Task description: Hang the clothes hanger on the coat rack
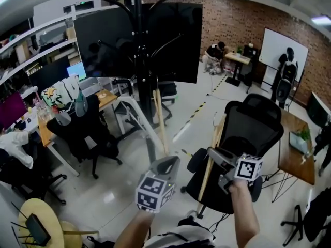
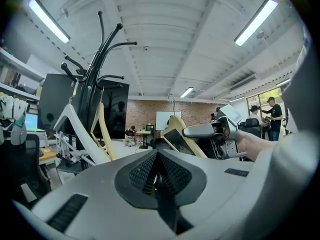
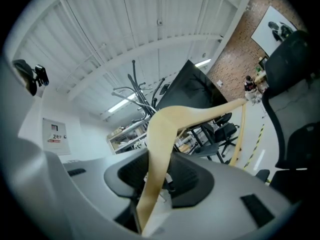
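**Wooden hanger in the right claw, clear of the rack**

The black coat rack [image 1: 137, 40] is standing on the pale floor [image 1: 103, 190], towards its far side in the head view, in front of a big dark screen [image 1: 176, 40]. A black office chair [image 1: 253, 133] is standing near the right claw. A white hanger [image 1: 135, 115] and a second wooden hanger [image 1: 160, 118] are hanging low on the rack, side by side. The wooden hanger [image 3: 165, 129] is being held in the air in front of the chair, well apart from the rack. The right claw [image 3: 157, 179] is gripping it by one arm, pads pressing on the wood. The left claw [image 2: 157, 164] is hovering just beside it, closed and holding nothing.
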A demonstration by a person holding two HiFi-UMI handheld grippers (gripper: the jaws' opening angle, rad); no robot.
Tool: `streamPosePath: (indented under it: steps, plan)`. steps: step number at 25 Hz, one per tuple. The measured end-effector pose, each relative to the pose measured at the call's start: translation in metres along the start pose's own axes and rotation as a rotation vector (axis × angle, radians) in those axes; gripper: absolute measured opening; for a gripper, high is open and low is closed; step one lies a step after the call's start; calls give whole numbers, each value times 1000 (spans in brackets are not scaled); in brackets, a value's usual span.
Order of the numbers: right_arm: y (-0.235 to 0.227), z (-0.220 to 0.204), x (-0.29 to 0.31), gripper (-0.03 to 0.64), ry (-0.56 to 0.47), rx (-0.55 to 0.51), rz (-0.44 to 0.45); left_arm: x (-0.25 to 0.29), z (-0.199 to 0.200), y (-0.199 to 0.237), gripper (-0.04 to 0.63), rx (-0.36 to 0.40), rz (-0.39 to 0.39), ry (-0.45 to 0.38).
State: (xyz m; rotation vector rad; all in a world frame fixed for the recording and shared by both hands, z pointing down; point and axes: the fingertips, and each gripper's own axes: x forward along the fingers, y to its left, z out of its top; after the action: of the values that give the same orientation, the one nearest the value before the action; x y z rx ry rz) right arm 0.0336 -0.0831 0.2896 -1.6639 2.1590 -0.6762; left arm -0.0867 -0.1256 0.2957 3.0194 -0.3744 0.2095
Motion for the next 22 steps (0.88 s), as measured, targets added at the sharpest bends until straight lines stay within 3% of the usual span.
streamPosePath:
  steps: [11, 22]
  plan:
    - [22, 7, 21, 147, 56, -6, 86, -21, 9, -7, -5, 6, -10, -29]
    - [-13, 14, 80, 147, 157, 93, 256, -9, 54, 9, -5, -13, 118, -135]
